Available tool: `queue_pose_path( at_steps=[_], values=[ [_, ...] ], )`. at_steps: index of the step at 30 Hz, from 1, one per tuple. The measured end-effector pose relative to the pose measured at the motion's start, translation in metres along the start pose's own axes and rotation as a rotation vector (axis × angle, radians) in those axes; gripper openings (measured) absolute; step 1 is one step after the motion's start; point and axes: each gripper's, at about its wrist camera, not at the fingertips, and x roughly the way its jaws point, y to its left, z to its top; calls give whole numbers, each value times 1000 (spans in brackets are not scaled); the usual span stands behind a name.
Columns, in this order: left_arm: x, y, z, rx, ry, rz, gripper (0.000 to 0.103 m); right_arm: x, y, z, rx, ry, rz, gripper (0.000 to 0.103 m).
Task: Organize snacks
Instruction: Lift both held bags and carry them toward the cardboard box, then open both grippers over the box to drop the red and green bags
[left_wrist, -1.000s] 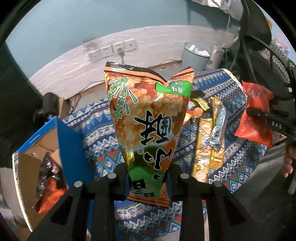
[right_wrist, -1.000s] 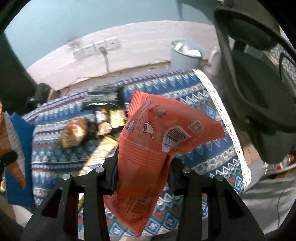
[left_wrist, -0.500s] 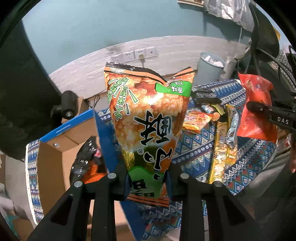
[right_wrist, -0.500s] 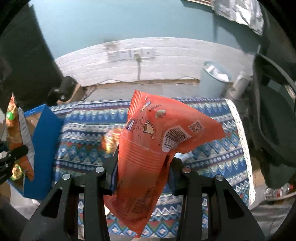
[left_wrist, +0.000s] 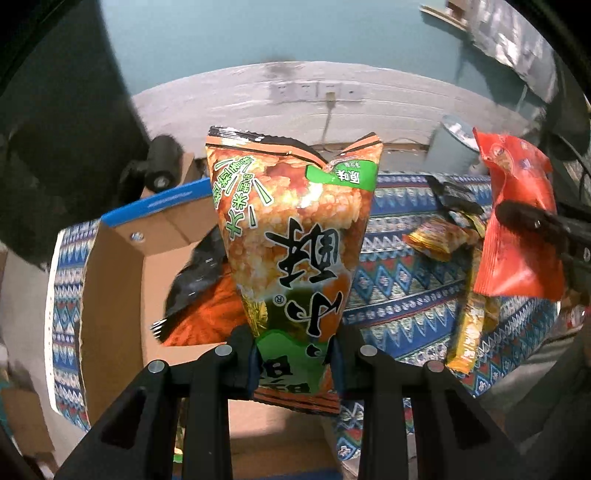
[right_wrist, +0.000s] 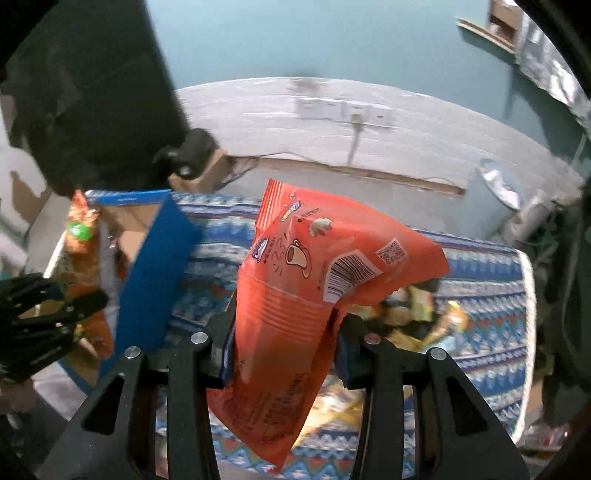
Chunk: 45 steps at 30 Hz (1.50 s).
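The rice-cracker bag (left_wrist: 295, 240), orange and green with its print upside down, stands clamped at its lower end between the pads of the left gripper (left_wrist: 293, 363). It hangs over the open cardboard box (left_wrist: 114, 280) with the blue rim, and hides most of a black-and-orange snack bag (left_wrist: 199, 295) lying inside. The bag's bottom edge is partly covered by the gripper fingers.

The red snack packet (right_wrist: 295, 295) is pinched between the pads of the right gripper (right_wrist: 284, 354); its upper half folds over to the right, and its lower tip hangs below the fingers. It hides much of the loose snacks (right_wrist: 424, 317) on the patterned blue cloth (right_wrist: 487, 332), which are blurred there.

Against a second ago, the box has come from the left edge to directly beneath the rice-cracker bag. In the right wrist view the box and the left gripper now stand closer to the red packet.
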Motion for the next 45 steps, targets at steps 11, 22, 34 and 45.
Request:
queue_pose_path(
  at_steps=[11, 22, 34, 45],
  values=[
    [-2, 48, -11, -104, 6, 32, 30, 21, 82, 21, -191, 30, 53, 40],
    [-8, 98, -29, -194, 20, 107, 30, 49, 157, 40, -377, 62, 119, 40],
    [-16, 128, -43, -239, 26, 191, 30, 78, 206, 42, -489, 127, 238, 40],
    [-34, 121, -42, -218, -13, 249, 69, 72, 220, 43, -540, 109, 277, 62]
  ],
)
